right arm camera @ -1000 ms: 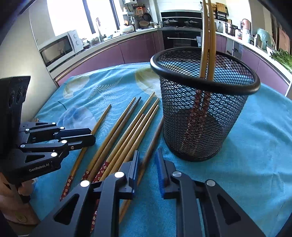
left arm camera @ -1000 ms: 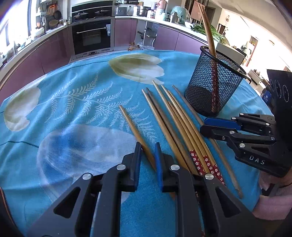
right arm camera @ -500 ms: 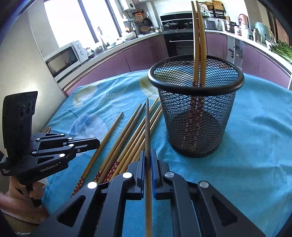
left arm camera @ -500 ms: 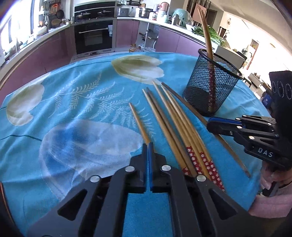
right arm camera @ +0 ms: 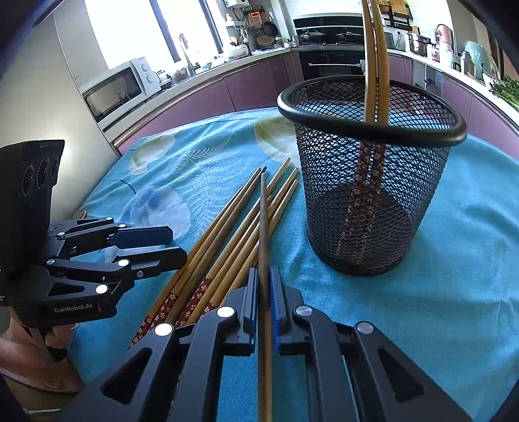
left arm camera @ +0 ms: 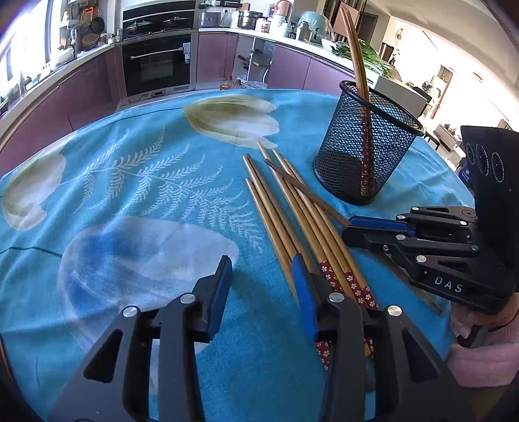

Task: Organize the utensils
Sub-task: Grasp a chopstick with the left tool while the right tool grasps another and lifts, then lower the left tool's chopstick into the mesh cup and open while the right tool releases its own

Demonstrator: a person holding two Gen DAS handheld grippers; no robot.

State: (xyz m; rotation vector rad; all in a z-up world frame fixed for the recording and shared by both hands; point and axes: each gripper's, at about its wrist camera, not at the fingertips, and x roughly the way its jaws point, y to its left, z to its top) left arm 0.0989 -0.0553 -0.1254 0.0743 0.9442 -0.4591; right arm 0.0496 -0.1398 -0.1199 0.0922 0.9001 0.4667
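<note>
My right gripper (right arm camera: 263,285) is clenched on one dark chopstick (right arm camera: 263,207), its tip over the loose chopsticks (right arm camera: 227,240) on the desk. My left gripper (left arm camera: 259,276) has just been opening, nothing between its jaws. Next, I judge, comes lifting the stick and tipping it into the mesh holder (right arm camera: 373,194). Only the right view shows the microwave (right arm camera: 120,87).

I get bright daylight from the blown-out windows (right arm camera: 129,29); sharp focus at centre, strong fisheye bending and dark corners, soft shadows on the surface (left arm camera: 129,194).
</note>
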